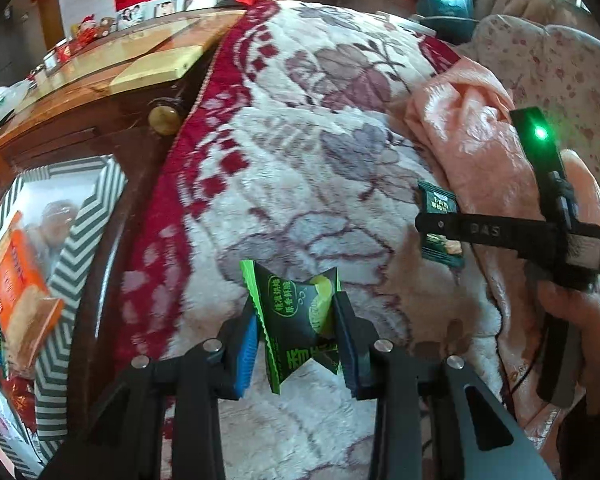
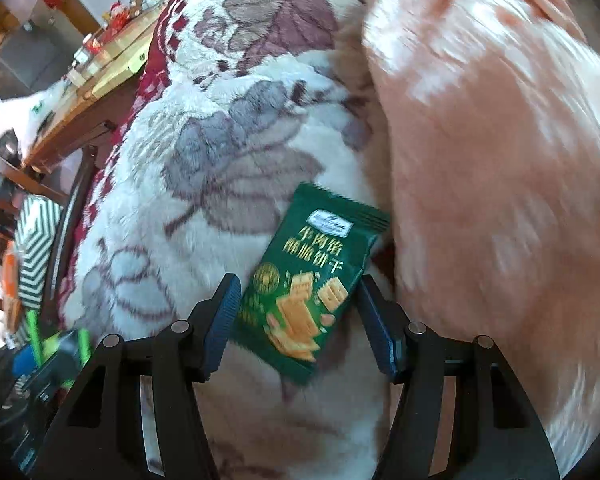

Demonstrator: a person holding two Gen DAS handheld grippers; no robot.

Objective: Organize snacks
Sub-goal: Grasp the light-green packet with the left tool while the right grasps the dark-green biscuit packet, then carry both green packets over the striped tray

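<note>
My left gripper (image 1: 300, 336) is shut on a black and bright-green snack packet (image 1: 296, 312), pinched and creased between the blue pads above the floral blanket (image 1: 300, 140). My right gripper (image 2: 296, 286) holds a dark green cracker packet (image 2: 320, 256) across its width, with both pads at its side edges. That packet stays sharp while the bedding around it blurs. In the left wrist view the cracker packet (image 1: 436, 200) shows behind one black finger (image 1: 460, 230) at the right. The left gripper and its green packet (image 2: 36, 340) appear blurred at the lower left of the right wrist view.
A striped box (image 1: 80, 240) at the left holds an orange snack packet (image 1: 20, 292) and others. Behind it stands a wooden cabinet (image 1: 100, 80) with small items on top. A pink blanket (image 1: 460, 128) is heaped to the right of the floral one.
</note>
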